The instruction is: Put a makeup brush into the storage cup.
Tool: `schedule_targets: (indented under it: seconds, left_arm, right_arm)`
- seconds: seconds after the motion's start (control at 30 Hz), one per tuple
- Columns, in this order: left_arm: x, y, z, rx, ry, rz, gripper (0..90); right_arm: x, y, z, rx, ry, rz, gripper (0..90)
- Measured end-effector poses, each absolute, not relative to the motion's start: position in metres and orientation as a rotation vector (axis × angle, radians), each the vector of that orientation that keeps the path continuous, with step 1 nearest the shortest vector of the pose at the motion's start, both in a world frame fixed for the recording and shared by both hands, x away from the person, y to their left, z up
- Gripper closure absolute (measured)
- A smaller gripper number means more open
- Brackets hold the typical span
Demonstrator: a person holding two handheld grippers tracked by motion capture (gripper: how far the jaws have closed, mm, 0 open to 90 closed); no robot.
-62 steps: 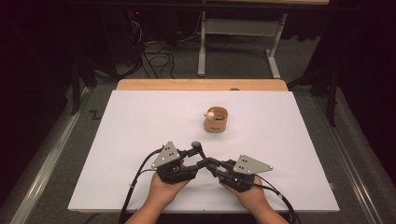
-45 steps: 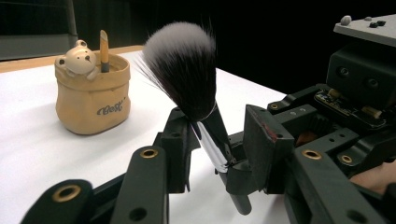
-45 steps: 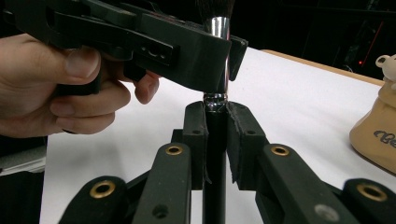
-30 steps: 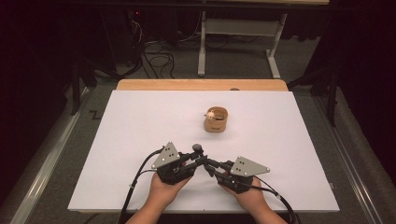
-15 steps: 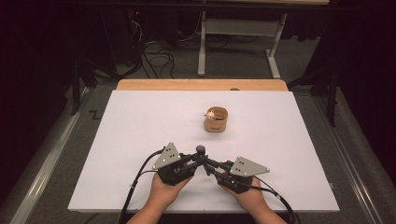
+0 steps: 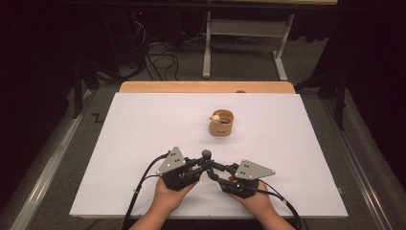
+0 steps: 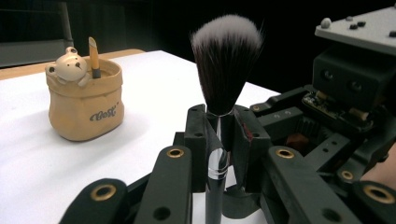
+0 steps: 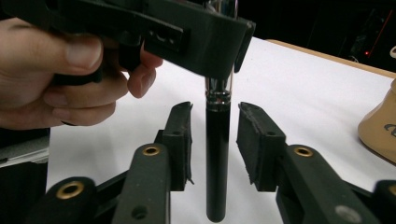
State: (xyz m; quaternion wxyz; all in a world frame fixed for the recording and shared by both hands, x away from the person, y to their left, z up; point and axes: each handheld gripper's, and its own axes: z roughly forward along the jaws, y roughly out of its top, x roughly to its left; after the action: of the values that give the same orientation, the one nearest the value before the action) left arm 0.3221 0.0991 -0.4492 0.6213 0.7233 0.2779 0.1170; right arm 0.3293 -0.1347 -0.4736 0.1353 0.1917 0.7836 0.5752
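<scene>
A makeup brush (image 7: 227, 60) with a dark, white-tipped head stands upright near the table's front edge. Its head (image 6: 207, 154) rises between both hands. My left gripper (image 7: 218, 135) is shut on the silver ferrule and holds the brush (image 8: 217, 154) up. My right gripper (image 8: 215, 135) brackets the black handle lower down. Its jaws have just been opening, and a gap shows on each side of the handle. Seen from above, the left gripper (image 6: 203, 165) and the right gripper (image 6: 213, 172) meet tip to tip.
A tan bag-shaped pot (image 6: 221, 123) with a small bear figure and a stick in it (image 7: 86, 100) stands past the hands, mid-table. The white sheet (image 6: 143, 134) covers the table, with a wooden edge (image 6: 206, 86) at the back. Cables trail off the front edge.
The hands and the brush have kept almost the same place. The brush head sits a touch further right and nearer than two seconds ago.
</scene>
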Motion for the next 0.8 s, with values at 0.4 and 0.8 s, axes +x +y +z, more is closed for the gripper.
schedule_targets:
  seconds: [0.4,0.8]
  left_arm:
    - [0.3209,0.0953,-0.4492,1.694,0.613,0.271,78.0]
    - [0.3202,0.0932,-0.4494,1.713,0.600,0.274,77.8]
  right_arm:
    - [0.3333,-0.1333,-0.4739,0.530,2.320,1.634,69.3]
    - [0.3328,-0.1328,-0.4713,0.501,2.335,1.601,79.9]
